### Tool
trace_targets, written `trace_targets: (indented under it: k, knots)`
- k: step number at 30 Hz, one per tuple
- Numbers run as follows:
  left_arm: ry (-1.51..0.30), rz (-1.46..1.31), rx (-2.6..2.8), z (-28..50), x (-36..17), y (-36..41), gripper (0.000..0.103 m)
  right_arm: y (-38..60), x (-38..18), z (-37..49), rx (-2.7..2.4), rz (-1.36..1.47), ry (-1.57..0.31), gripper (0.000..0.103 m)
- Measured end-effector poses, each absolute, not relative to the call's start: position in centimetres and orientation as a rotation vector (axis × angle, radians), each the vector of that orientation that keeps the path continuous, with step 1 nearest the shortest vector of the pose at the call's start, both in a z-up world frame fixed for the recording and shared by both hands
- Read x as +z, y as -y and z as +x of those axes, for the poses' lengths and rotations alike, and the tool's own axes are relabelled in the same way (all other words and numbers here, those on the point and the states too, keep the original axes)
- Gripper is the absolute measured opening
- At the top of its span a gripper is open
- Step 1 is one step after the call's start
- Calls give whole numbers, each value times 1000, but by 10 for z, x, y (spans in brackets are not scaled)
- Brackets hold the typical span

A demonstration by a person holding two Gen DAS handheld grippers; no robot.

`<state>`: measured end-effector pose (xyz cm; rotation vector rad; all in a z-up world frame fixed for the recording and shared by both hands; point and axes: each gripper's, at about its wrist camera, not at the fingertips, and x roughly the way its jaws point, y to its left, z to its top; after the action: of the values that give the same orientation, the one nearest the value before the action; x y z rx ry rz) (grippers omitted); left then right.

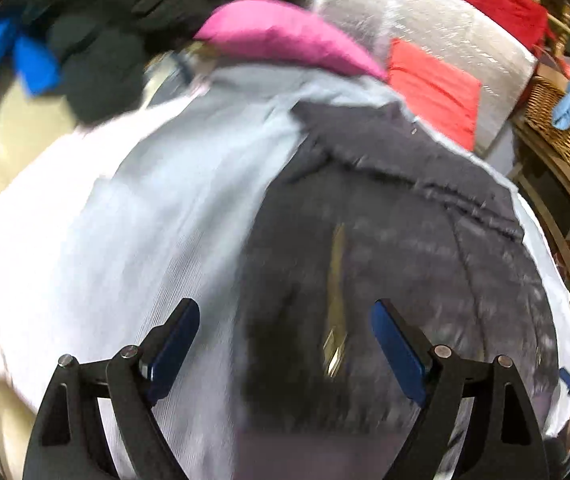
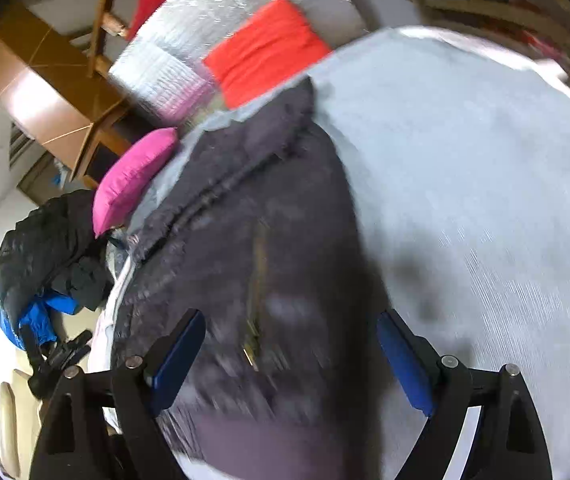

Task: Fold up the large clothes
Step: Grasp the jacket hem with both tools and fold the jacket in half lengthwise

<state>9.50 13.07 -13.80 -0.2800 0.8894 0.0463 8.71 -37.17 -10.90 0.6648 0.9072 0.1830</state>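
Observation:
A dark grey quilted jacket (image 1: 385, 240) with a brass zipper (image 1: 337, 292) lies spread on a pale blue bed sheet (image 1: 157, 208). My left gripper (image 1: 285, 344) is open and empty, hovering over the jacket's lower left part. In the right wrist view the same jacket (image 2: 245, 240) lies on the sheet (image 2: 465, 180), collar toward the pillows. My right gripper (image 2: 291, 356) is open and empty above the jacket's lower part. Both views are motion-blurred.
A pink pillow (image 1: 285, 36), a red pillow (image 1: 433, 88) and a white quilted blanket (image 1: 445, 28) sit at the bed's head. A pile of dark and blue clothes (image 2: 45, 256) lies beside the bed. A wicker basket (image 1: 557, 120) stands on a wooden shelf at the right.

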Motion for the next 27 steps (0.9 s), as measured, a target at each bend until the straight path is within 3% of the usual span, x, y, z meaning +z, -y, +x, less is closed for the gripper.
trace_targets:
  k: [10,27]
  knots:
    - [-946,-369,98,65,-175,-144,88,364,-143,52,223,732,-947,90]
    - [-994,-312,117,55,-193,-131,88,338,-144,45,259,729,-954,90]
